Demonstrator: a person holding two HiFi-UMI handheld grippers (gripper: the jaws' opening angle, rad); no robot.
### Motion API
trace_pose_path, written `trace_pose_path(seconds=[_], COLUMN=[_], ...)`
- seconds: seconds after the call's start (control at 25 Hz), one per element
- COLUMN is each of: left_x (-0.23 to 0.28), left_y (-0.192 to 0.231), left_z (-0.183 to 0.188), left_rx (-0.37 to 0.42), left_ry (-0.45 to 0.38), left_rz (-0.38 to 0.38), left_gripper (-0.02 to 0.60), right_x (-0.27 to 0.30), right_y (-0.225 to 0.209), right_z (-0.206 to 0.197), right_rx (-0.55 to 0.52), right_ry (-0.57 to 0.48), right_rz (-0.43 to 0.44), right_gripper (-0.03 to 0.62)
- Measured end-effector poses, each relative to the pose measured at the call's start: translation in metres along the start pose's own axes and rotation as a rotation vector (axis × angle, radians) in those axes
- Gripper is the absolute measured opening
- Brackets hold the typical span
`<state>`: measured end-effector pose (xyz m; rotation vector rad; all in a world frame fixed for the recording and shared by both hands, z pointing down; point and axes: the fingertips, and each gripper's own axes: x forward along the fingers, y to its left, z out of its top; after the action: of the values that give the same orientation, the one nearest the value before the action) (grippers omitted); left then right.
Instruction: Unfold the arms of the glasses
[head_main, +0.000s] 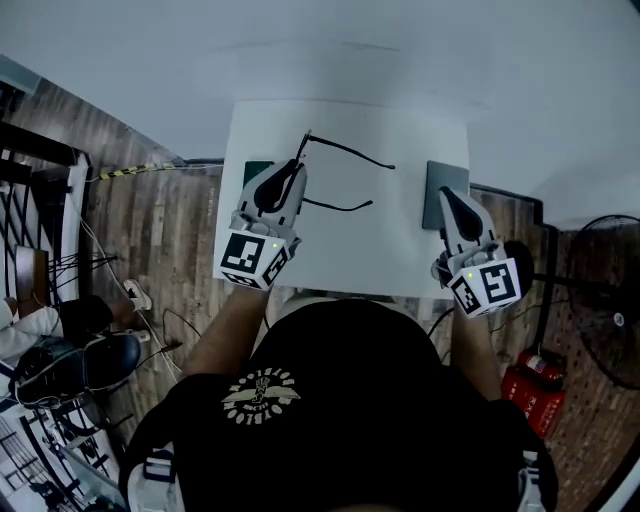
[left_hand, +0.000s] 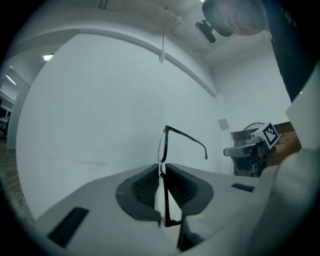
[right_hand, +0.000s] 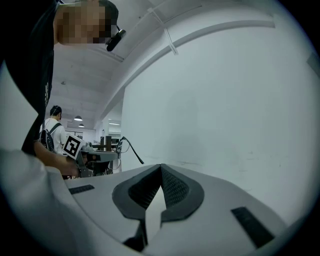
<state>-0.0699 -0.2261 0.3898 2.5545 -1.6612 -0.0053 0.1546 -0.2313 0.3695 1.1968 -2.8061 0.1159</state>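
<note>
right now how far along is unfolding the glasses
Done: both arms of the glasses look swung out, away from the frame. In hand: the left gripper is clamped on the frame and holds it edge-on; the right gripper is shut, empty and well clear of the glasses. Left: probably only setting the glasses down on the white table.

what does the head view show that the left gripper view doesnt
Only the head view: the white table, a grey pad at its right edge, and both arms of the glasses spread open. Only the left gripper view: the left gripper close up, jaws shut on the glasses' front frame, seen edge-on. Both: the glasses in the left gripper, and the right gripper, shut, off to the right.
</note>
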Motion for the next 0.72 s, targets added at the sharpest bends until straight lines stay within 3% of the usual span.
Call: trace_pose_path(seconds=[0.28,0.48,0.72], left_x=[-0.019,-0.044,-0.058], left_y=[0.025,0.042,0.051], left_z=[0.034,0.059,0.070], left_rx=[-0.023,-0.030,0.019], left_ry=[-0.082,-0.134,-0.147], left_rz=[0.132,0.178,0.198], left_gripper=[0.046,0.046,0.046], right_x=[0.003,0.012,0.014], right_y=[-0.036,-0.035,-0.027], right_z=[0.016,0.028,0.037], right_rx=[-0.028,-0.043,-0.045], right_ry=[-0.031,-0.053,-0.079], right_rz=[0.021,0.032,0.031], right_gripper=[0.000,0.000,0.000])
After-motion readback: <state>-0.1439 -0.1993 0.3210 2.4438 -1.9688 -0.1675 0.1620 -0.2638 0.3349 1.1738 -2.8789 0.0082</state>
